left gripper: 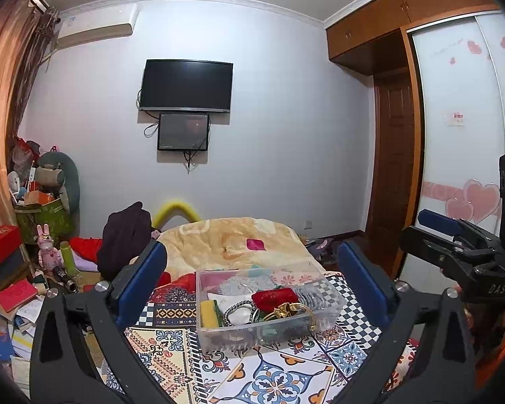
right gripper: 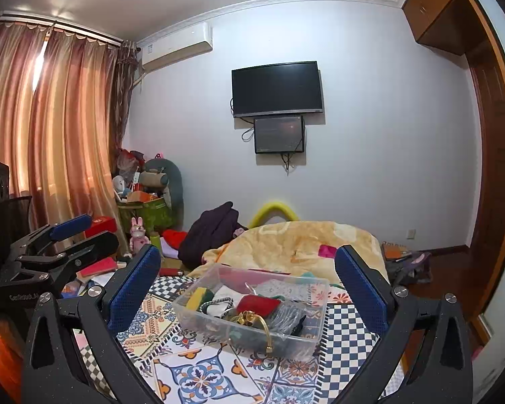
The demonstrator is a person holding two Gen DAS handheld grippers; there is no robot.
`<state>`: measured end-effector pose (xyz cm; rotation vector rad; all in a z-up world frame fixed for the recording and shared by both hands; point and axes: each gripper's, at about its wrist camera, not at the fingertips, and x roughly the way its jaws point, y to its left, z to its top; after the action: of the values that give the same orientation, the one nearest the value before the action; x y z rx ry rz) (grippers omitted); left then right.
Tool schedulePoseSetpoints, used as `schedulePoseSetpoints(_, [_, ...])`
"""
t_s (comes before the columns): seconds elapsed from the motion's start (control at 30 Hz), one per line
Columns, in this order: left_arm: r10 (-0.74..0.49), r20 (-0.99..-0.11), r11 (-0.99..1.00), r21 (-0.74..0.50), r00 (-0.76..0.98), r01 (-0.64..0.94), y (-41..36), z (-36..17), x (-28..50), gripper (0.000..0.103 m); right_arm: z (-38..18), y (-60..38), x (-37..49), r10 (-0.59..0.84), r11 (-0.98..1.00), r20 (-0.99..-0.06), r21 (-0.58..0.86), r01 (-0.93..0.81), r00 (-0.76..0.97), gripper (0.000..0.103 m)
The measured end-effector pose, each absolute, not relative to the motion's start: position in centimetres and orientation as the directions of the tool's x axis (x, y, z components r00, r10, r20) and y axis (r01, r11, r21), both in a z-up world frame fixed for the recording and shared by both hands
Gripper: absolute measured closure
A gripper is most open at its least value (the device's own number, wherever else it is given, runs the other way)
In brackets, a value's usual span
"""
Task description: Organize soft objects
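left tongs [left gripper: 252,282] spread, empty | right tongs [right gripper: 247,279] same | clear bin [right gripper: 314,331] on bed [right gripper: 219,373] holds soft items | stage ambiguous; I'd approach slow, pinch fabric only

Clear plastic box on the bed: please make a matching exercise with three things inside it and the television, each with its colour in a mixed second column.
Things:
1. sponge
2. pouch
3. bangle
4. television

Colours:
a. gold
b. black
c. yellow
d. red

Pairs: 1-c, 2-d, 3-a, 4-b. The first three lie in the clear plastic box.
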<state>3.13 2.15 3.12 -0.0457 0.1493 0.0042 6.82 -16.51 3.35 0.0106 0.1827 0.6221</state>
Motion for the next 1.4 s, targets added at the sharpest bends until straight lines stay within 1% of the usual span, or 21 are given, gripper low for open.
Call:
schedulePoseSetpoints(0.97, [-0.004,-0.158,0.999,-0.043,0.987,-0.003,1.65,3.02,2.98,0.000,3.72,-17.02,6.96,0.584,0.811,-0.161,0.075,-0.580,0.796,0.000])
schedulePoseSetpoints(1.4, [-0.026,-0.168,0.999,-0.040,0.985,0.019,1.27,3.09,2.86,0.000,3.80,-16.80,6.78,0.584,0.811,-0.164,0.069,-0.581,0.795,0.000])
